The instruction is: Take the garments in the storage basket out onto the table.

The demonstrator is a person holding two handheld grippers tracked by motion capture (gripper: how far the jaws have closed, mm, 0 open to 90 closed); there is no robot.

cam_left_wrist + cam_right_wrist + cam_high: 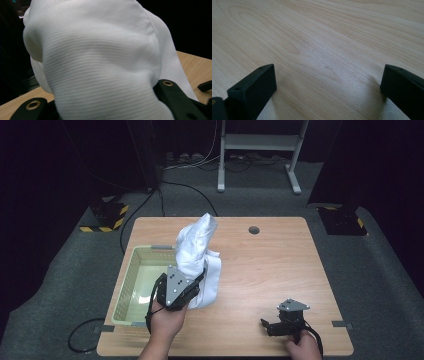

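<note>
Aloft beside the basket [131, 285], a soft, light white cloth [200, 257] droops from the clenched left hand-held gripper [192, 292], best pinched at a bunched fold; the right hand-held gripper [267, 326] rests released on the bench [270, 270].

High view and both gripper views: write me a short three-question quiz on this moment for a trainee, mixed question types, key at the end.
1. True or false: the left gripper is shut on the white cloth.
2. Multiple choice: the pale green basket stands
A. at the table's left side, beside the lifted cloth
B. at the table's right edge
C. on the floor
3. Short answer: what lies between the right gripper's fingers?

Key
1. True: the cloth bunches up between its fingers in the left gripper view.
2. A
3. Nothing but bare wooden table; the fingers stand wide apart.
</note>
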